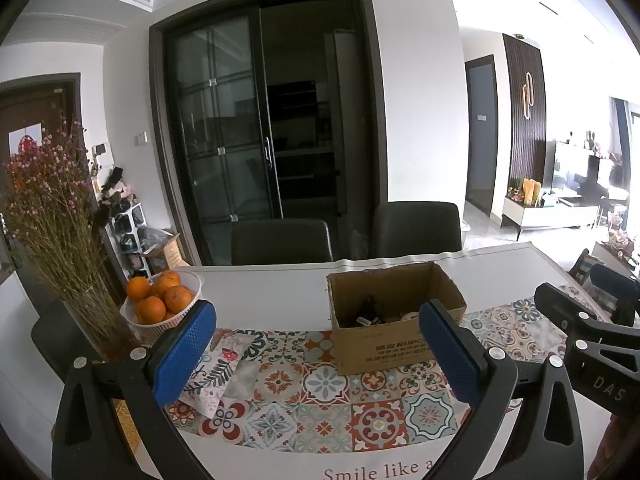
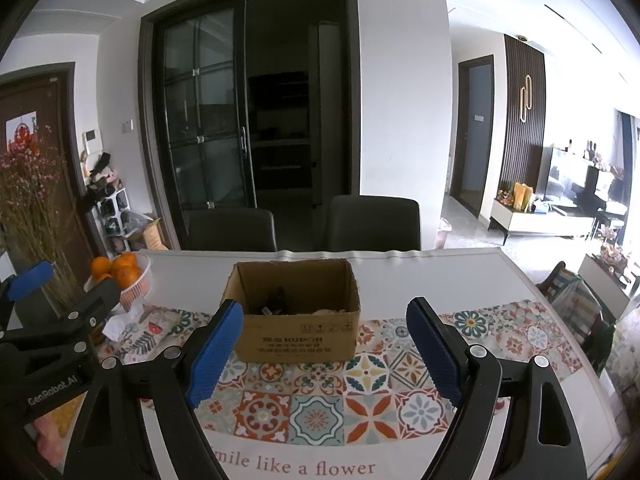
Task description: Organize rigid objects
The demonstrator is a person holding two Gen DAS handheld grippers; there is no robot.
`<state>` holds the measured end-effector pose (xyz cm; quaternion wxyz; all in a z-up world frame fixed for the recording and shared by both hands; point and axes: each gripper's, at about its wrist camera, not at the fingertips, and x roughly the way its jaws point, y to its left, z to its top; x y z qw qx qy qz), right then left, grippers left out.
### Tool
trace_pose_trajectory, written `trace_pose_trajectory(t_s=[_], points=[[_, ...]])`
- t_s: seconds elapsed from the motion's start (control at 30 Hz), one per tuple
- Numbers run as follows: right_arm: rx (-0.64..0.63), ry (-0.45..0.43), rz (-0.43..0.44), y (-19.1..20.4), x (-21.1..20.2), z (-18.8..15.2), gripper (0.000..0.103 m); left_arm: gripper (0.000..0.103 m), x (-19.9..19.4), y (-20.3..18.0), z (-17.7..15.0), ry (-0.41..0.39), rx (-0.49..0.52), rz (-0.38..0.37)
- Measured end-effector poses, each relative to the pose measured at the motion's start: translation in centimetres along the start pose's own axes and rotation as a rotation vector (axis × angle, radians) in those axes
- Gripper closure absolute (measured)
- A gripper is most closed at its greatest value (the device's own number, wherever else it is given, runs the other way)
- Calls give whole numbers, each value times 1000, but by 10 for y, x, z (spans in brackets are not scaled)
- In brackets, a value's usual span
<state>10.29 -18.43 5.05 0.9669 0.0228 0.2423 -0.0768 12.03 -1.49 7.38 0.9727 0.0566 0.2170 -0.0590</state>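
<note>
box: cardboard box (image 2: 296, 316) mid-frame on the tiled mat (image 2: 320, 408), bits already inside
claws: left gripper (image 1: 320, 356) and right gripper (image 2: 324, 348) both spread, empty
tip: probably approach slow, centre first

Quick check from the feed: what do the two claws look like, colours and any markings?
Both claws, left and right, have black angular frames with triangular cut-outs and silver bolts. Each finger carries a blue pad with a dimpled texture. White lettering shows on the bodies: "GenRobot.AI" on the left one, "DAS" on the right one. No cables show.
</note>
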Motion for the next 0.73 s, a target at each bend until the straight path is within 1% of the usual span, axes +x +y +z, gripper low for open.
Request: trace_pose_trajectory(t_s=[0.73], points=[[-4,6,2,-1,1,1,18,0,6,4,0,11,-7,-5]])
